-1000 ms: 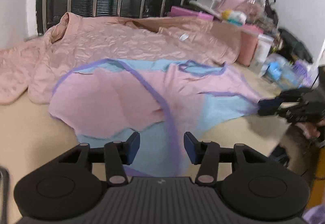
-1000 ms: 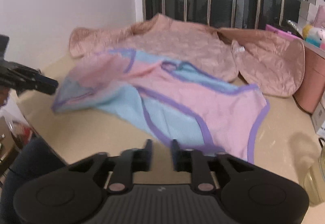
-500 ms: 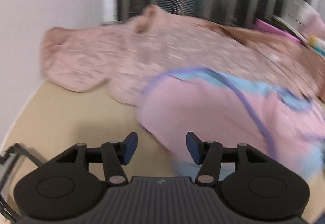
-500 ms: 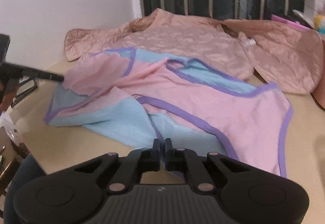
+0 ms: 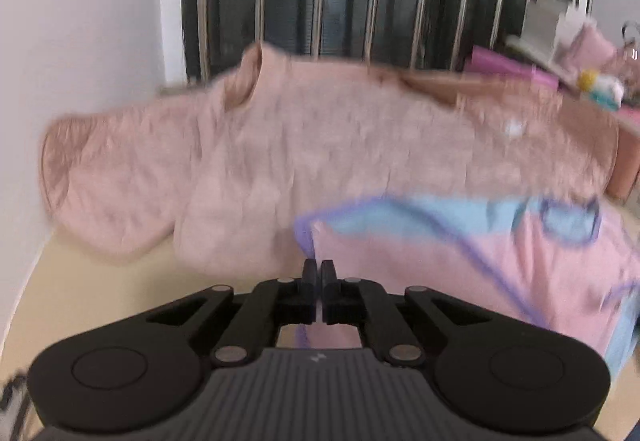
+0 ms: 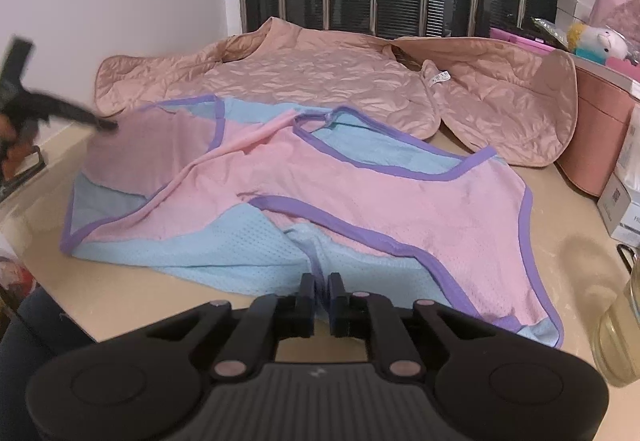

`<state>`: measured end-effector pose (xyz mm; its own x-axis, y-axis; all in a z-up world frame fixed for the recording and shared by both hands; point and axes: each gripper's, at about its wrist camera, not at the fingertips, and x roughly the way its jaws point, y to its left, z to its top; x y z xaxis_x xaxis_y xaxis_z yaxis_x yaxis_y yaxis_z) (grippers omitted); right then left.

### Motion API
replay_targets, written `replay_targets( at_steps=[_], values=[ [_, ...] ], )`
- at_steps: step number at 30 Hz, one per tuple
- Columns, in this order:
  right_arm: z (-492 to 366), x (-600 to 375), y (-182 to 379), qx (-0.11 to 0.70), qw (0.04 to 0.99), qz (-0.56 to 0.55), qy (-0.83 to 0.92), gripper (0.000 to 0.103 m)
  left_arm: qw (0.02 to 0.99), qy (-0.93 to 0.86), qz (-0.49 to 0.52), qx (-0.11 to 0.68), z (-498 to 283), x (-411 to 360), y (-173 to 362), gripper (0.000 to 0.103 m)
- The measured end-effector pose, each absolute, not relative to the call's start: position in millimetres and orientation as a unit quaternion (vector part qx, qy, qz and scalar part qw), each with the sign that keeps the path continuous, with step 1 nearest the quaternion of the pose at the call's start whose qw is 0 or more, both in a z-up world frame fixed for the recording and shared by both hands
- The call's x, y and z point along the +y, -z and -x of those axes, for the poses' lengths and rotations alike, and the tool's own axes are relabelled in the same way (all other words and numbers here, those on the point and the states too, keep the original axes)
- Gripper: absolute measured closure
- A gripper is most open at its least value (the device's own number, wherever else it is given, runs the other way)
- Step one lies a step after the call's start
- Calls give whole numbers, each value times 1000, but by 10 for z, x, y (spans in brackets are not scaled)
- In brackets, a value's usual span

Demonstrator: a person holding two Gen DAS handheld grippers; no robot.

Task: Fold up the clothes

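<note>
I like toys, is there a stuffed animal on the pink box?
Yes, a white stuffed animal sits atop the pink box at the right.

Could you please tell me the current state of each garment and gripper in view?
pink and blue garment: spread on the table, rumpled, not yet neatly folded.
quilted jacket: lying open and unfolded behind it.
left gripper: shut on the garment's purple-trimmed corner.
right gripper: jaws opening slightly, the garment's near blue edge between them.

Pink-blue garment [image 6: 360,201], purple trim
</note>
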<state>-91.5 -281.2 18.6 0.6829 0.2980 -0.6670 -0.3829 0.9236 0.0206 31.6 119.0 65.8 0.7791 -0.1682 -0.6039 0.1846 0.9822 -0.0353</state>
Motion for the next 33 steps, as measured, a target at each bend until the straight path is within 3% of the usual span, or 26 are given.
replay_targets(
  at_steps=[3, 4, 5, 7, 13, 15, 16, 27, 30, 32, 33],
  values=[
    [909, -2801, -188, 351, 916, 57, -188, 95, 932, 82, -72, 345, -535, 985, -570, 96],
    [905, -2808, -189, 351, 916, 55, -188, 95, 929, 70, -78, 354, -545, 1001, -541, 83],
    [901, -2814, -188, 351, 916, 53, -189, 95, 926, 59, -84, 362, -554, 1018, -513, 58],
    [908, -2807, -182, 350, 916, 56, -186, 95, 923, 62, -58, 375, -432, 1167, -475, 41],
    [927, -2807, -177, 347, 917, 57, -189, 95, 915, 67, -7, 397, -262, 1325, -247, 44],
    [926, -2797, -174, 344, 918, 58, -188, 95, 918, 62, -22, 391, -251, 1239, -195, 69],
    [936, -2784, -173, 343, 919, 62, -186, 95, 921, 59, -49, 382, -210, 1176, -195, 102],
    [1138, -2639, -199, 350, 908, 96, -208, 95, 916, 24, -104, 387, 191, 1486, -285, 100],
    [1178, -2631, -312, 350, 904, 92, -227, 92, 924, -1, -119, 365, 308, 1386, -431, 90],
    [1180, -2648, -434, 334, 906, 70, -249, 84, 932, 31, -107, 345, 404, 1217, -570, 74],
    [1152, -2630, -471, 326, 908, 61, -256, 73, 934, 58, -100, 339, 452, 1104, -607, 72]
  ],
)
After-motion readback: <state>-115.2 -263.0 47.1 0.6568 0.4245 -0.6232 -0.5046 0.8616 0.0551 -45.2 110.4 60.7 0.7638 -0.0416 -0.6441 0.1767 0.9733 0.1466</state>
